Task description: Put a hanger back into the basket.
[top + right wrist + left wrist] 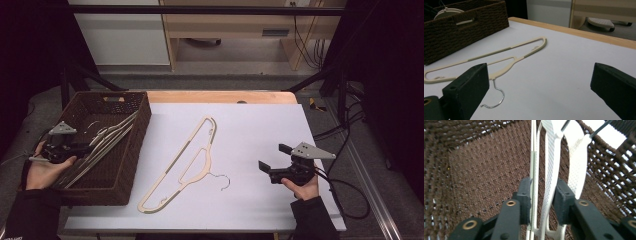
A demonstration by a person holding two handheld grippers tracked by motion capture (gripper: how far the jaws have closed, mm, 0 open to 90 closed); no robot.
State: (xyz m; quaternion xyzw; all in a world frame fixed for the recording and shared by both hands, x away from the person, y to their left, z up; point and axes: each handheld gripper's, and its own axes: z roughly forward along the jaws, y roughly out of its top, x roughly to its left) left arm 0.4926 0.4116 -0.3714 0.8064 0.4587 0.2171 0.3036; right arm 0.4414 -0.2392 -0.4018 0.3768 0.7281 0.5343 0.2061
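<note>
Counter (260, 120): one hanger (186, 160) lies flat. Basket (131, 150): the remaining hangers (549, 165) sit between the left gripper (542, 195) fingers, not clearly pinched. Close on one bar only, lift straight. Right gripper (272, 160) fingers wide, idle.

hangers (107, 137) in basket (137, 145), left

Dim room with black edges, we see the white table top (250, 130) lit evenly from above, soft faint shadows — close black jaws blurred in both gripper views, the basket (481, 170) weave soft, slightly smeared.
</note>
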